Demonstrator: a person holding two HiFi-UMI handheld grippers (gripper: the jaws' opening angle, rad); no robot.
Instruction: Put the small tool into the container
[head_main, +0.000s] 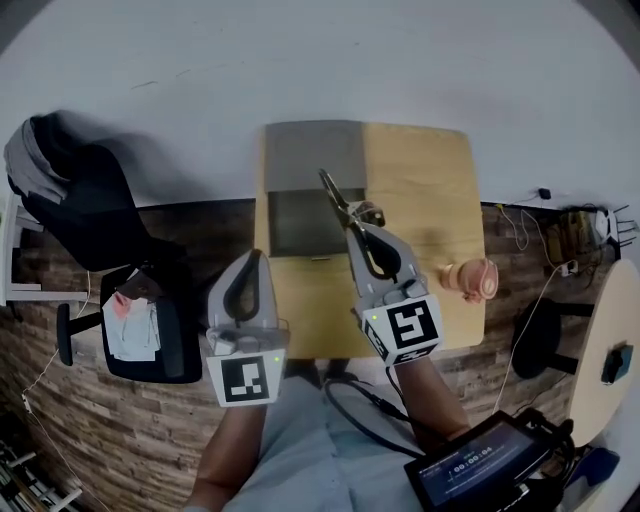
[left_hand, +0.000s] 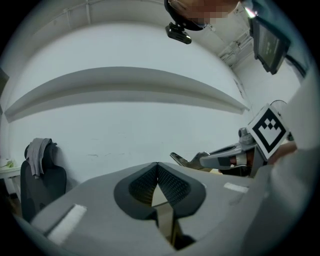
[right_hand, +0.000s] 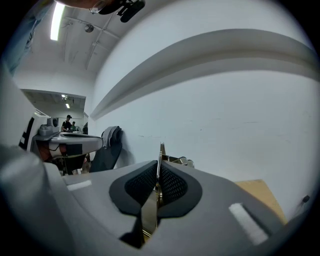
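A thin metal tool (head_main: 335, 195) sticks out from my right gripper (head_main: 358, 222), which is shut on it. In the head view its tip hangs over the grey container (head_main: 300, 155) at the back left of the small wooden table (head_main: 425, 180). In the right gripper view the tool (right_hand: 161, 151) shows edge-on between the pads of the right gripper (right_hand: 158, 169). My left gripper (head_main: 254, 258) hovers by the table's front left edge, shut and holding nothing. In the left gripper view the left gripper (left_hand: 157, 166) has its pads together, and the tool (left_hand: 181, 160) shows beyond them.
A pink object (head_main: 472, 280) lies at the table's right edge. A black chair (head_main: 100, 220) with cloth on it stands to the left. A round table's edge (head_main: 600, 350) and cables sit at the right. A screen device (head_main: 480, 465) hangs below my right arm.
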